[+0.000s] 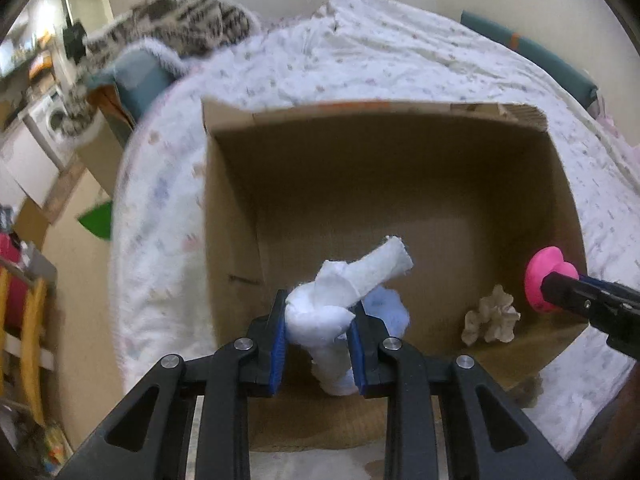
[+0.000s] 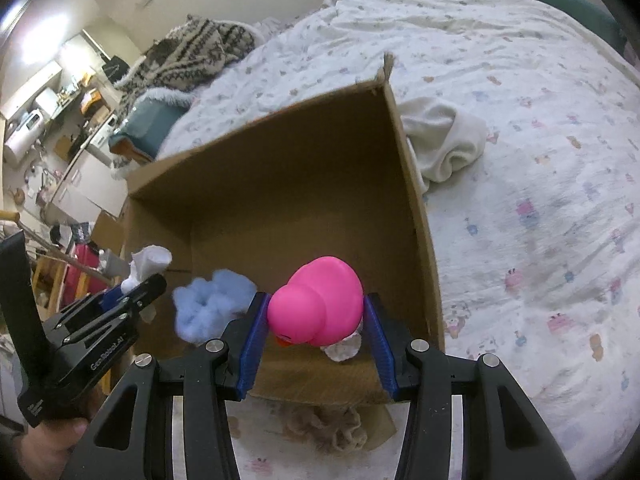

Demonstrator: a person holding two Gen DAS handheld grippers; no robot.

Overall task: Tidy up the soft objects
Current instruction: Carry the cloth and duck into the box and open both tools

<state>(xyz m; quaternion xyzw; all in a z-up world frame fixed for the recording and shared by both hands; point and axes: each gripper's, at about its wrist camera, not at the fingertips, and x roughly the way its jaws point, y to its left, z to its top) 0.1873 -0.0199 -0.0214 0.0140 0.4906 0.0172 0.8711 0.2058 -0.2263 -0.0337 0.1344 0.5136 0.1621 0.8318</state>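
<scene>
An open cardboard box (image 1: 400, 168) (image 2: 280, 168) lies on the bed. My left gripper (image 1: 318, 320) is shut on a knotted white cloth (image 1: 340, 292), held over the box's near left part; in the right wrist view the same gripper (image 2: 140, 284) and cloth (image 2: 146, 262) show at the left. My right gripper (image 2: 316, 316) is shut on a pink rubber duck (image 2: 318, 304) above the box's near right part; the left wrist view shows the duck (image 1: 544, 280) at the right edge. Inside the box lie a light blue fluffy piece (image 2: 208, 306) (image 1: 390, 308) and a beige fluffy piece (image 1: 492, 316).
A flowered white bed sheet (image 2: 540, 160) spreads around the box. A cream towel (image 2: 444, 140) is bunched beside the box's right wall. A tan knitted cloth (image 2: 328, 428) lies at the box's near edge. A striped blanket (image 1: 176, 24) is heaped at the far left, with furniture beyond.
</scene>
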